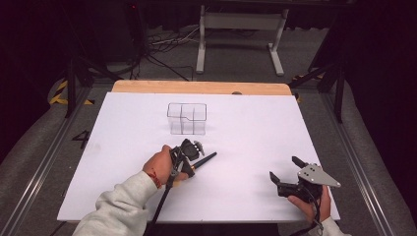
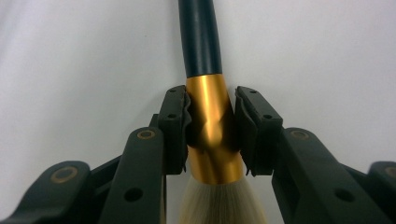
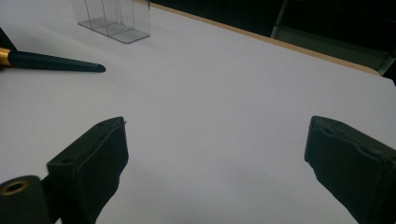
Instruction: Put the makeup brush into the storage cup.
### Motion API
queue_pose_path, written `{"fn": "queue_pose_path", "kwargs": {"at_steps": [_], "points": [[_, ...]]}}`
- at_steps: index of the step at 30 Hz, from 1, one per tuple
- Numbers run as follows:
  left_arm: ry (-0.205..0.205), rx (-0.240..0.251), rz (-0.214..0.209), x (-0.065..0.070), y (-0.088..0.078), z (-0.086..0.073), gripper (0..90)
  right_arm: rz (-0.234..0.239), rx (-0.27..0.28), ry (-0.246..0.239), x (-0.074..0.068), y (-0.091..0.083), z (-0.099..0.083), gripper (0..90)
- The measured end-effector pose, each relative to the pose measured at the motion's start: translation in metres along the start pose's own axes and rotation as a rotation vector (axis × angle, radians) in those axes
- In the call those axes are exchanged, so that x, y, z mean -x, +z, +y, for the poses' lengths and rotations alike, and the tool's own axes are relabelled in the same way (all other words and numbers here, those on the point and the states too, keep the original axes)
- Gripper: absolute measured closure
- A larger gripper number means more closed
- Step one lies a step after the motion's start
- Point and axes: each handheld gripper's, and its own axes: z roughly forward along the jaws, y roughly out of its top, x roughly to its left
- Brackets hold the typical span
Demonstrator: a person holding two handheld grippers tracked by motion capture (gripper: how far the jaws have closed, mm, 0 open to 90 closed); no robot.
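Left gripper view has my left gripper (image 2: 212,128) clamped on the gold collar of a brush (image 2: 205,93), its pale bristles toward the camera and its dark handle pointing to twelve o'clock over the white table (image 2: 70,70). High view puts that brush near the table's middle, its handle aiming toward two o'clock, with a clear plastic box (image 1: 186,118) at twelve o'clock from it. My right gripper (image 1: 286,169) sits at about five o'clock on the table, jaws wide apart around nothing.
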Motion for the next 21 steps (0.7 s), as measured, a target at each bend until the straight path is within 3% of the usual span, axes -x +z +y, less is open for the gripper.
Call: {"fn": "queue_pose_path", "kwargs": {"at_steps": [5, 8, 12, 17, 18, 21], "points": [[0.029, 0.008, -0.013, 0.000, -0.004, -0.001, 66.2, 0.000, -0.003, -0.028, -0.005, 0.001, 0.001, 6.9], [0.027, 0.027, -0.027, -0.001, -0.009, -0.002, 66.3, -0.005, -0.005, -0.051, -0.009, 0.002, 0.002, 6.9], [0.040, 0.038, -0.033, -0.001, -0.017, -0.005, 66.4, -0.022, -0.012, -0.137, -0.022, 0.005, 0.006, 7.3], [0.049, 0.046, -0.042, 0.001, -0.023, -0.006, 66.5, -0.007, -0.005, -0.292, -0.053, 0.018, 0.017, 10.9], [0.049, 0.046, -0.042, 0.001, -0.023, -0.006, 66.5, -0.007, -0.005, -0.292, -0.053, 0.018, 0.017, 10.9], [0.053, 0.050, -0.038, 0.002, -0.027, -0.006, 66.5, 0.050, 0.006, -0.393, -0.080, 0.029, 0.024, 15.2]]}}
